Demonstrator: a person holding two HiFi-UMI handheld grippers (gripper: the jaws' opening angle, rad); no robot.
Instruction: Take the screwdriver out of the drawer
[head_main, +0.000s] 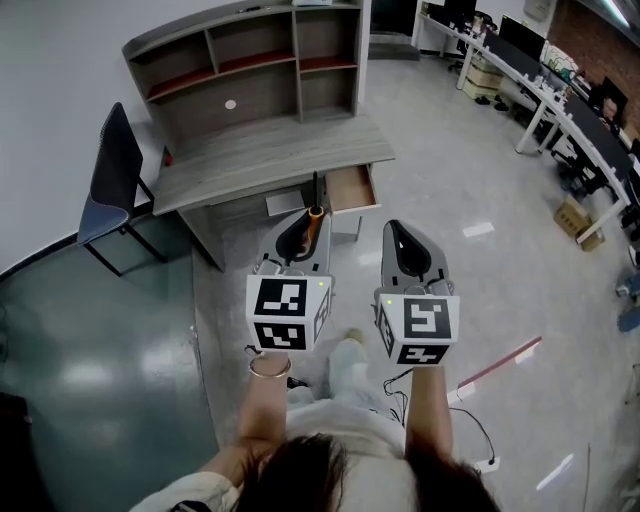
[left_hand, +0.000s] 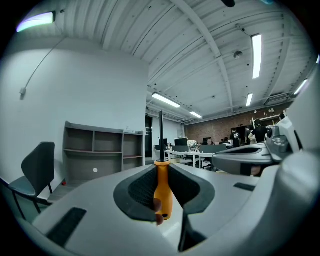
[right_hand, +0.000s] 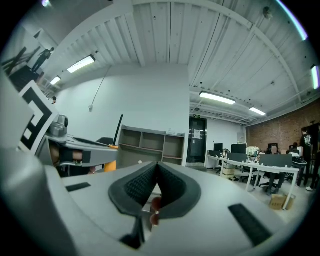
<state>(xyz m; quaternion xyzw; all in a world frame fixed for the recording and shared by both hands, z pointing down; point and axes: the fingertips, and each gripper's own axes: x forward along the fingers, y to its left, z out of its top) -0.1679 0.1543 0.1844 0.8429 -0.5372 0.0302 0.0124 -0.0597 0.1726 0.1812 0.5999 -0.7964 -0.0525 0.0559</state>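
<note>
I'm watching both grippers hanging side by side, pointing level, in front of the grey desk (head_main: 270, 150). The left gripper (head_main: 303, 222) is clamping a screwdriver (left_hand: 162, 192): its ribbed black pads are pressing on either side of the orange handle, and the thin dark shaft is standing up above the jaws, roughly upright. So the screwdriver is sitting clear of the drawer (head_main: 352, 188), which is hanging open under the right end of the desktop, ahead of the grippers in the head view; I'm reading its inside as a bare wooden tray, but from this height it is too small to be sure. The right gripper (right_hand: 156, 172) is carrying nothing, its pads pinched together at the tips. Behind the desk a shelf unit (head_main: 250, 60) is standing against the wall, and a dark chair (head_main: 112, 170) is sitting just beside the desk's left end.
</note>
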